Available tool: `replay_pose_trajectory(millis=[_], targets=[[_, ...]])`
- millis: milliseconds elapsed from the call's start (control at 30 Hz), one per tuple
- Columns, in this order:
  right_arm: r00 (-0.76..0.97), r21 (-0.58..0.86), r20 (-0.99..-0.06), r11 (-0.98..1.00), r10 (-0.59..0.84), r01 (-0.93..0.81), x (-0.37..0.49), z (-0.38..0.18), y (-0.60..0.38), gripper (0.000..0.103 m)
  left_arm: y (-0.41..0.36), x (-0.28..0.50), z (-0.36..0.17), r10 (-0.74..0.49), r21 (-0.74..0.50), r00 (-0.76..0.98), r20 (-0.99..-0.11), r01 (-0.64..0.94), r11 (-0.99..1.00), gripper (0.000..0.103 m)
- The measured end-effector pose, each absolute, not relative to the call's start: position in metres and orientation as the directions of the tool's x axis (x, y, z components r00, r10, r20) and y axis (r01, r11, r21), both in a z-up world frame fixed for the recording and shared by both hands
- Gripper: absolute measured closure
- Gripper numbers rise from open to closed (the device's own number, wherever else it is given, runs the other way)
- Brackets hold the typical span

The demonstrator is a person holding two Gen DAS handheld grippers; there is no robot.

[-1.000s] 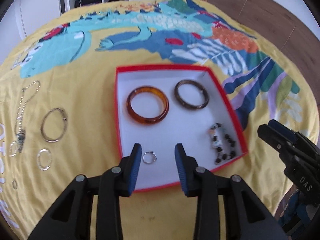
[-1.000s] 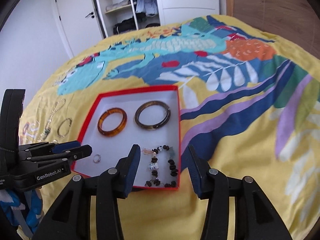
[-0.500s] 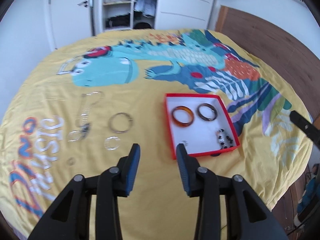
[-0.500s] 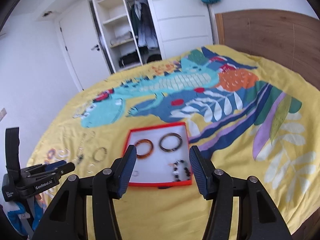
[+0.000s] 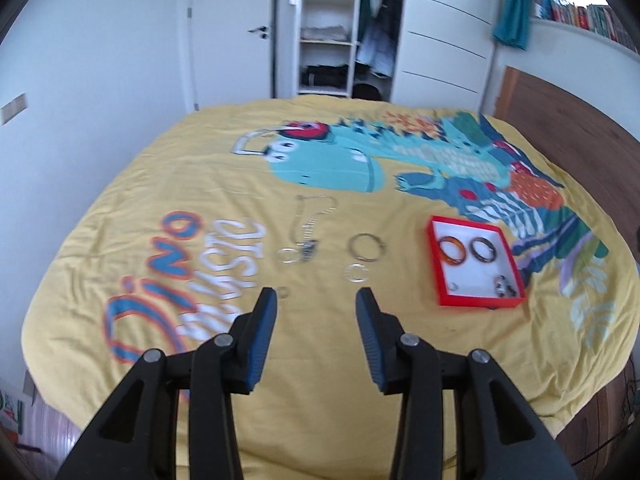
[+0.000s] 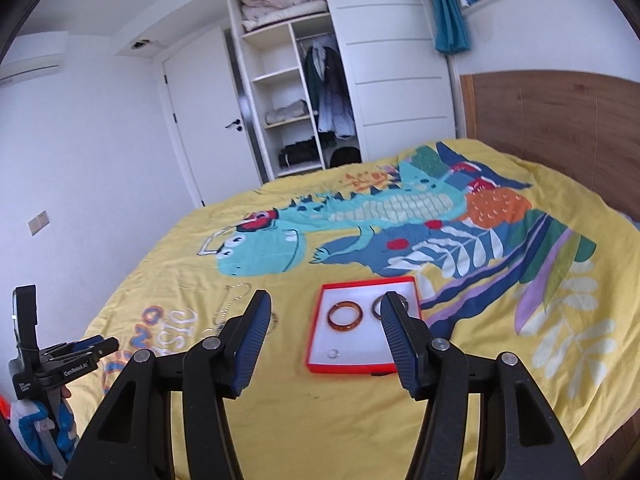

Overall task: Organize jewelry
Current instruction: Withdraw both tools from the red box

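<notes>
red-rimmed white box [image 5: 436, 272] sits flat off to the right of the left tongs with an amber bangle [image 5: 452, 250], dark bangle [image 5: 483, 250], tiny ring [image 5: 453, 286] and beads [image 5: 505, 287] inside, while silver hoops [image 5: 366, 247] and a chain [image 5: 311, 220] lie loose straight ahead.
</notes>
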State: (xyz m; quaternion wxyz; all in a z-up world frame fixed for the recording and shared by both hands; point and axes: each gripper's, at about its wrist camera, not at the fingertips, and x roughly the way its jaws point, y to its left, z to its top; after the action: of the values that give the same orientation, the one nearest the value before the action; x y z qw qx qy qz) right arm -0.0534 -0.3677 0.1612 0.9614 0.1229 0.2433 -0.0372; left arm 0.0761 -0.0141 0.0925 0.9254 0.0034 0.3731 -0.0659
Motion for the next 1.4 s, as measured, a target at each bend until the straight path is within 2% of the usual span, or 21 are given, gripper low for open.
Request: replay_pose_trajectory(millis=[200, 333, 500, 867, 1400], targets=[[0.895, 0.199, -0.445, 0.975, -0.003, 0.102, -0.074, 0.179, -0.346, 0.044, 0.031, 0.055, 0.097, -0.084, -0.058, 0.73, -0.678, 0.06, 0.997, 0.064], [0.9, 0.187, -0.435, 0.978, -0.001, 0.092, -0.081, 0.186, -0.331, 0.04, 0.055, 0.041, 0.1, -0.052, -0.068, 0.762, -0.645, 0.011, 0.998, 0.064], [0.901, 0.17, -0.434, 0.983, 0.01, 0.071, -0.081, 0.188, -0.315, 0.039, 0.077, 0.037, 0.098, -0.055, -0.113, 0.773, -0.632, -0.022, 0.993, 0.064], [0.871, 0.157, -0.488, 0.987, 0.056, 0.024, -0.057, 0.163, -0.287, 0.039, 0.079, 0.045, 0.063, -0.059, -0.098, 0.719, -0.692, -0.014, 0.995, 0.064], [0.786, 0.215, -0.598, 0.976, 0.153, -0.027, 0.008, 0.095, -0.276, 0.04, 0.066, 0.092, 0.003, -0.084, -0.106, 0.638, -0.765, 0.004, 0.994, 0.064]])
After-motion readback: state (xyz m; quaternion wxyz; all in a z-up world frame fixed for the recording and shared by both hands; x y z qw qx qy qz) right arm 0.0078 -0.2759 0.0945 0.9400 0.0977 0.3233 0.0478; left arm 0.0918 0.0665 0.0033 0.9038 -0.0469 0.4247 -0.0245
